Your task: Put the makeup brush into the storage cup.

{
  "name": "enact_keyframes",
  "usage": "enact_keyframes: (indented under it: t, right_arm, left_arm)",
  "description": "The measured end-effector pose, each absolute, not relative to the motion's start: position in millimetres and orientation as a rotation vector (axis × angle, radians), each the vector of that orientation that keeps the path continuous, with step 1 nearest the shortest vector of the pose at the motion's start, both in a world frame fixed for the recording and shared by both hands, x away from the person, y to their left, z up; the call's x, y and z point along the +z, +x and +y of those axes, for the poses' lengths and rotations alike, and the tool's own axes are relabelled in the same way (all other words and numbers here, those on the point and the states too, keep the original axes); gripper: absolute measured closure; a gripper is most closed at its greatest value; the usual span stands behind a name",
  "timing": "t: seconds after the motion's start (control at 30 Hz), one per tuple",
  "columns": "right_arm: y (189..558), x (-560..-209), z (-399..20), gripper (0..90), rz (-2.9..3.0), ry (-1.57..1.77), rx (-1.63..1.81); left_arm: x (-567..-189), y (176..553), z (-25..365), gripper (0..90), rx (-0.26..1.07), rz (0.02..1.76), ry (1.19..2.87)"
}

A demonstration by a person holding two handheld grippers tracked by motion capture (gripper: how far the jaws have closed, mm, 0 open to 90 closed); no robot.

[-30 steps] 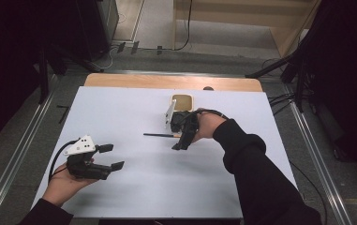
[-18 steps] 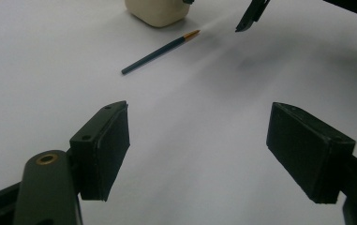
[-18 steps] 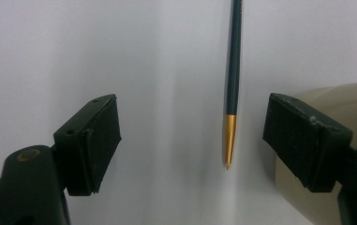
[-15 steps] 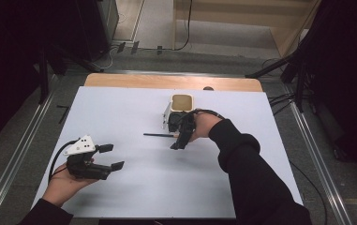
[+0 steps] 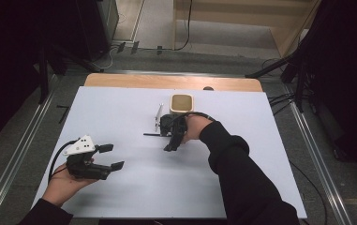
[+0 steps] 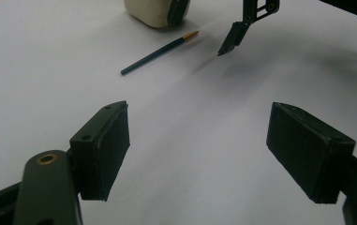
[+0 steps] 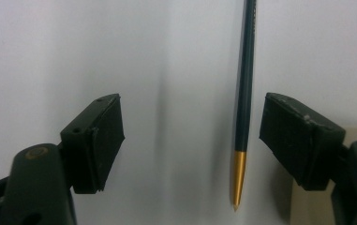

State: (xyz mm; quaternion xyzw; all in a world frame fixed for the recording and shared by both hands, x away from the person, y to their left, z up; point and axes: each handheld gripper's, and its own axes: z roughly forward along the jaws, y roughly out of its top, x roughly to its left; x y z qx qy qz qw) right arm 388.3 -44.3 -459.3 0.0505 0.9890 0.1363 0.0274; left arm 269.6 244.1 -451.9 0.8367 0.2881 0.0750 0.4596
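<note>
A dark green paintbrush (image 7: 245, 93) with a gold ferrule lies flat on the white table (image 5: 241, 187). It lies between the jaws of my open right gripper (image 7: 192, 140), much nearer the right jaw, and neither jaw touches it. From above, the right gripper (image 5: 167, 138) hovers just in front of a cream square cup (image 5: 182, 103), with the brush (image 5: 152, 135) sticking out to its left. My left gripper (image 5: 108, 157) is held open at the front left, nothing between its jaws. In the left gripper view (image 6: 197, 150) the brush (image 6: 159, 49) and cup (image 6: 152, 11) lie far ahead.
A thin pale stick (image 5: 158, 115) lies left of the cup. A wooden strip (image 5: 120, 81) runs along the table's far edge. Metal rails (image 5: 17, 159) flank the table, and cables (image 5: 279, 101) trail on the floor at the right.
My right gripper has shifted a little toward the front and left, away from the cup, so more of the cup's top shows. The left gripper has stayed put.
</note>
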Motion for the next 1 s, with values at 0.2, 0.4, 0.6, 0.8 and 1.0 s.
enact_keyframes:
  t: [0.2,0.4,0.6,0.8,1.0]
  right_arm:
    - [395,-460,-38,27.8,3.031,0.157,0.429]
    - [398,-462,-33,35.8,3.014,0.175,0.396]
    - [400,-467,-28,37.6,3.012,0.199,0.369]
    - [404,-471,-22,43.0,3.008,0.243,0.324]
    - [407,-474,-20,48.3,3.007,0.286,0.289]
  left_arm:
    - [-452,270,244,22.4,0.183,0.708,2.059]
    - [-452,270,244,22.4,0.181,0.707,2.06]
    - [-452,270,244,22.4,0.181,0.705,2.061]
    - [-452,269,244,22.4,0.179,0.705,2.06]
    - [-452,269,244,22.5,0.175,0.703,2.062]
